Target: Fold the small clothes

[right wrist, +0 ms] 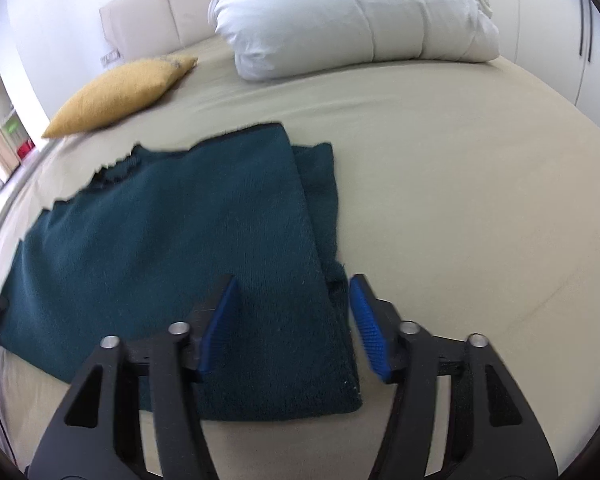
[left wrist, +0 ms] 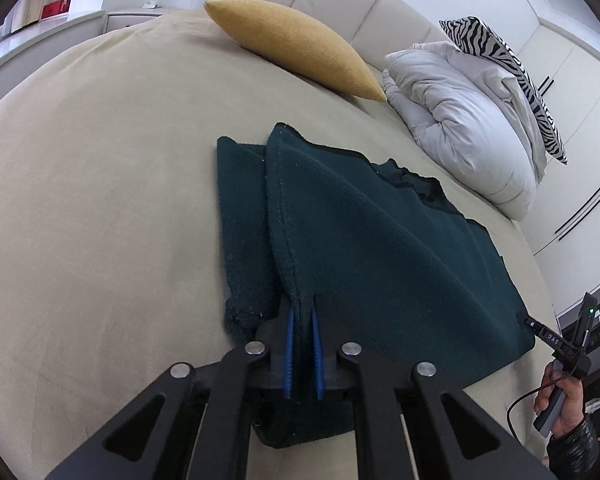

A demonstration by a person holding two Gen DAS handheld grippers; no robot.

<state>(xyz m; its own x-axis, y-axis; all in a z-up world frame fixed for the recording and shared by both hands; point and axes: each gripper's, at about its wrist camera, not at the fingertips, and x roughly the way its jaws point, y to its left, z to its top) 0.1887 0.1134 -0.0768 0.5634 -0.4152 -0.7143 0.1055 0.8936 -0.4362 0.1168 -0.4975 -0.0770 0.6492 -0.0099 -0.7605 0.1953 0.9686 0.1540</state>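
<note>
A dark teal fleece garment (left wrist: 380,248) lies partly folded on the beige bed sheet (left wrist: 100,200). My left gripper (left wrist: 302,308) is shut on the garment's near left edge and holds that fold lifted into a ridge. In the right wrist view the garment (right wrist: 172,248) lies flat with one side folded over. My right gripper (right wrist: 292,292) is open and empty, its blue pads (right wrist: 366,320) either side of the garment's near right edge, just above it. The right gripper's tip also shows in the left wrist view (left wrist: 540,330) at the garment's right corner.
A mustard cushion (left wrist: 300,48), a folded white duvet (left wrist: 468,120) and a zebra-print pillow (left wrist: 504,64) lie toward the headboard (left wrist: 340,4). In the right wrist view the cushion (right wrist: 120,92) and duvet (right wrist: 352,16) lie beyond the garment. A wardrobe (left wrist: 572,92) stands on the right.
</note>
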